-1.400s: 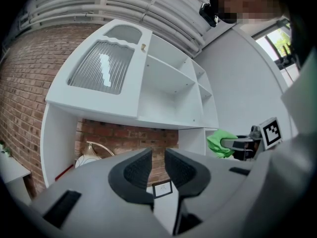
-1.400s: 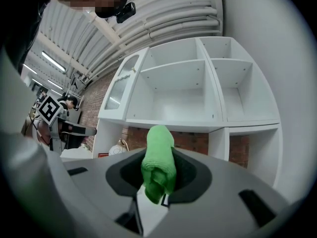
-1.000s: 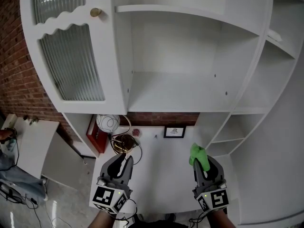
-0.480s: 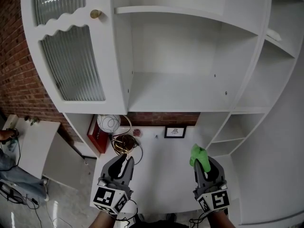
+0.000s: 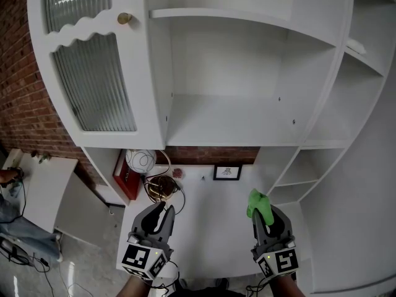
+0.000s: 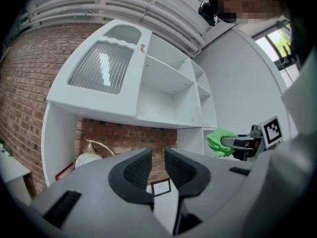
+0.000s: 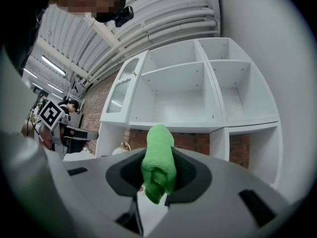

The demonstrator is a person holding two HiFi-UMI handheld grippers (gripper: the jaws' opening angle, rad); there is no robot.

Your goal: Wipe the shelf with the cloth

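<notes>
A white cabinet fills the head view; its wide open shelf (image 5: 229,125) lies at mid height, bare. This shelf (image 7: 178,108) also shows in the right gripper view. Below it, over the white desk, my right gripper (image 5: 265,214) is shut on a folded green cloth (image 5: 258,202), and the cloth (image 7: 157,162) bulges up between its jaws. My left gripper (image 5: 161,208) hovers at the same height to the left, its jaws (image 6: 158,155) nearly together with nothing between them. In the left gripper view the cloth (image 6: 220,140) appears at the right.
On the white desk (image 5: 210,234) under the cabinet stand a round white lamp shade (image 5: 141,160), a gold lamp base (image 5: 162,187), a red box (image 5: 124,175) and a small framed picture (image 5: 227,172). A ribbed glass door (image 5: 93,82) with a brass knob (image 5: 125,17) hangs at left. Narrow side shelves (image 5: 365,54) are at right.
</notes>
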